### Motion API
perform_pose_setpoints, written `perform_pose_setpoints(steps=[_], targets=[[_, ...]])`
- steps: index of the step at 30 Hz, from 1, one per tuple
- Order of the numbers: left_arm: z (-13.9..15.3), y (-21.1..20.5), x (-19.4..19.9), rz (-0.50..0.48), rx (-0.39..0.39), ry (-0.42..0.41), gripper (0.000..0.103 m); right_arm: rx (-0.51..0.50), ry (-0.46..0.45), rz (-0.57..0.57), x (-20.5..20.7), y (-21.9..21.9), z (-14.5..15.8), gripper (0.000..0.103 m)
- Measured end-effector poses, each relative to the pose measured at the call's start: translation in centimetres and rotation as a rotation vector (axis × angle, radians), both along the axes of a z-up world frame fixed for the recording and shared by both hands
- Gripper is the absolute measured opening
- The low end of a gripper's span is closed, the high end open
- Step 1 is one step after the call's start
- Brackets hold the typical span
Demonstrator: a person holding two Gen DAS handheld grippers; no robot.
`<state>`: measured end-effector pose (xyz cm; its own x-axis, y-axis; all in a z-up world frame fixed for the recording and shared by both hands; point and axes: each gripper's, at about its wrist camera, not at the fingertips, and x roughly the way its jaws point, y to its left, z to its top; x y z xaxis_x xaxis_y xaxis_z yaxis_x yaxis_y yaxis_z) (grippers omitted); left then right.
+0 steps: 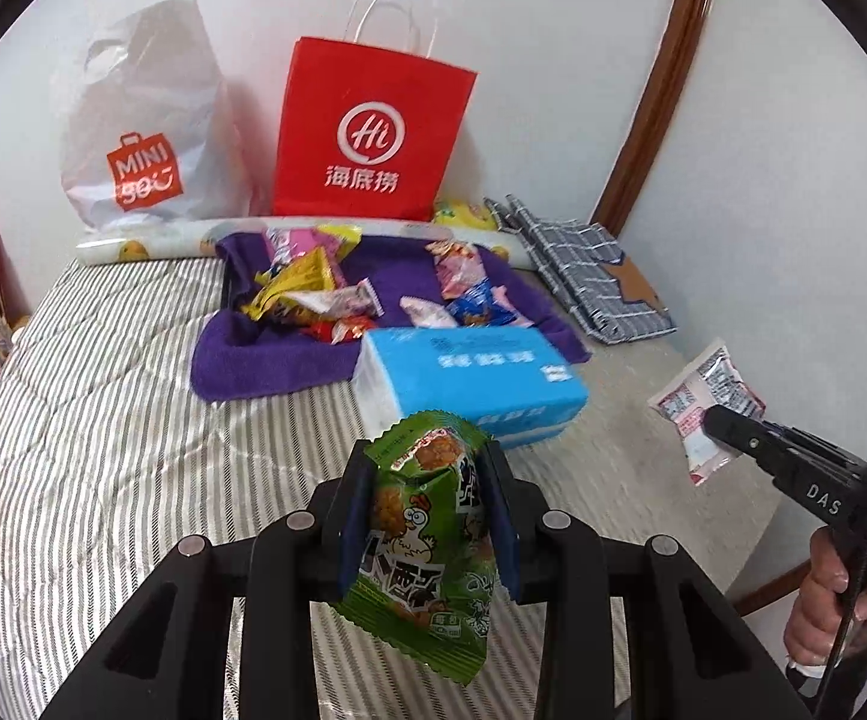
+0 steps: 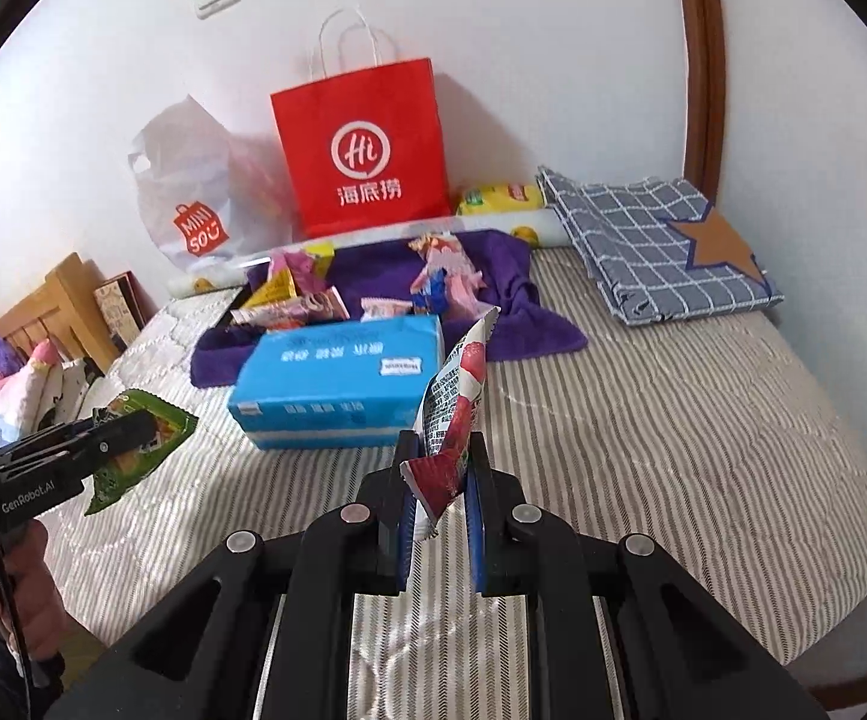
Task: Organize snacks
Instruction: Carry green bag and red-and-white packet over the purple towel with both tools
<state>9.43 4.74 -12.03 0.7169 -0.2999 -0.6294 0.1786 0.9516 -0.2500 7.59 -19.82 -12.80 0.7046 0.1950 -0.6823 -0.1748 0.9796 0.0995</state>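
Note:
My left gripper (image 1: pixel 427 468) is shut on a green snack packet (image 1: pixel 427 540) with a cartoon chicken, held above the striped bed; it also shows in the right wrist view (image 2: pixel 139 450). My right gripper (image 2: pixel 442 456) is shut on a red-and-white snack packet (image 2: pixel 457 402), also seen in the left wrist view (image 1: pixel 706 402), held in the air to the right of the blue box. Several more snack packets (image 1: pixel 325 294) lie piled on a purple towel (image 1: pixel 265 360) further back on the bed.
A blue tissue box (image 1: pixel 469 378) lies on the bed in front of the towel. A red paper bag (image 1: pixel 373 132) and a white Miniso plastic bag (image 1: pixel 145 120) stand against the wall. A folded checked cloth (image 2: pixel 655 240) lies at the right. Striped bedding (image 2: pixel 673 420) spreads around.

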Motion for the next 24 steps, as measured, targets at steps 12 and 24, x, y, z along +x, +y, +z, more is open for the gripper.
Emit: perform_pose_setpoints(steps=[12,24], targets=[[4.3,-0.3,1.5,-0.022,-0.029,-0.057,0.033,-0.003,-0.066,0.001,0.7,0.7,4.2,0.014],[7.9,0.3,4.6,-0.009,-0.035,-0.091,0.033,0.001,-0.113,0.017,4.2,1.4,7.3,0.014]])
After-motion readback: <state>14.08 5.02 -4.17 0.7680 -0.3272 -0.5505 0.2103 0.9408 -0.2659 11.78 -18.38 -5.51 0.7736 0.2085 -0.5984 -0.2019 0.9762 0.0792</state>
